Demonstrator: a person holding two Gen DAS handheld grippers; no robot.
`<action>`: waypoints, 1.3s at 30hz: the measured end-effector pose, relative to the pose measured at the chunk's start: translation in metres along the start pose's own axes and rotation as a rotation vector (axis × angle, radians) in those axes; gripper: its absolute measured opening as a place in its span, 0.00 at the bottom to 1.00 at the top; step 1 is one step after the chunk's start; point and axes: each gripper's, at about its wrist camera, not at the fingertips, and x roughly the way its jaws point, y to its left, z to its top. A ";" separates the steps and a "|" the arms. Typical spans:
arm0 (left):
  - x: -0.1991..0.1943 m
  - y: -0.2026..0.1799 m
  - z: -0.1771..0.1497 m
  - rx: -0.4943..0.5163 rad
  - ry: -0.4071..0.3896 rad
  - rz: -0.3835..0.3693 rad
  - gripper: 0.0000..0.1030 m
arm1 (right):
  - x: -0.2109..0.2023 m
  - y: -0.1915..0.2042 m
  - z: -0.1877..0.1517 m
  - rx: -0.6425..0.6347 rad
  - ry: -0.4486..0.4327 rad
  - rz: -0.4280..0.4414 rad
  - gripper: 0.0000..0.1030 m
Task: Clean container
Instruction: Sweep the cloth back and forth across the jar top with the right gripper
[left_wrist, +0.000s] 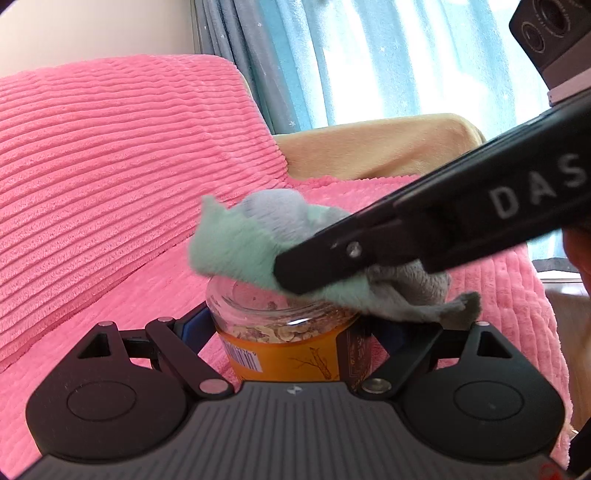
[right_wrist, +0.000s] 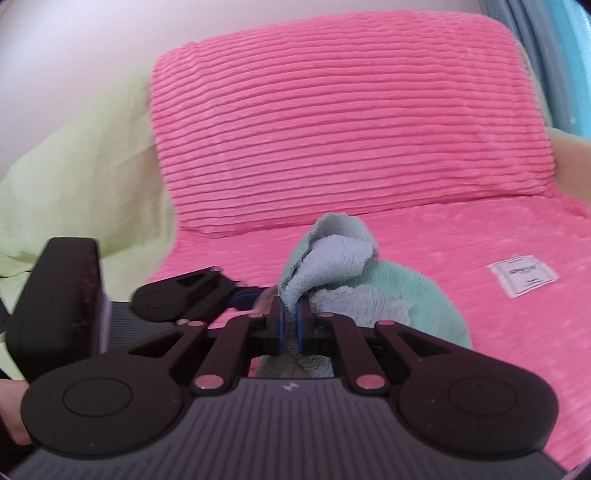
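A clear glass jar (left_wrist: 284, 328) with an orange label and brown crumbs inside stands upright between the fingers of my left gripper (left_wrist: 286, 325), which is shut on it. The jar has no lid. A mint-green and grey cloth (left_wrist: 243, 251) lies bunched over the jar's open mouth. My right gripper (left_wrist: 295, 273) reaches in from the right and presses that cloth onto the rim. In the right wrist view my right gripper (right_wrist: 290, 317) is shut on the cloth (right_wrist: 332, 266), and the jar is almost wholly hidden under the cloth.
A pink ribbed blanket (left_wrist: 110, 155) covers the sofa seat and backrest behind the jar. A white label (right_wrist: 522, 275) is sewn on it. A yellow-green cushion (right_wrist: 74, 177) lies at the left, a beige armrest (left_wrist: 376, 147) and blue curtains (left_wrist: 332, 55) at the back.
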 end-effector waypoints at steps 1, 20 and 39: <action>-0.001 -0.003 -0.001 0.003 0.000 -0.001 0.85 | 0.001 0.000 0.000 0.004 -0.003 0.008 0.05; 0.001 -0.018 0.000 0.010 -0.007 -0.028 0.85 | 0.017 -0.001 0.003 0.011 -0.034 0.005 0.04; 0.003 -0.026 0.004 0.019 -0.003 -0.020 0.85 | 0.025 -0.004 0.005 -0.001 -0.055 -0.018 0.05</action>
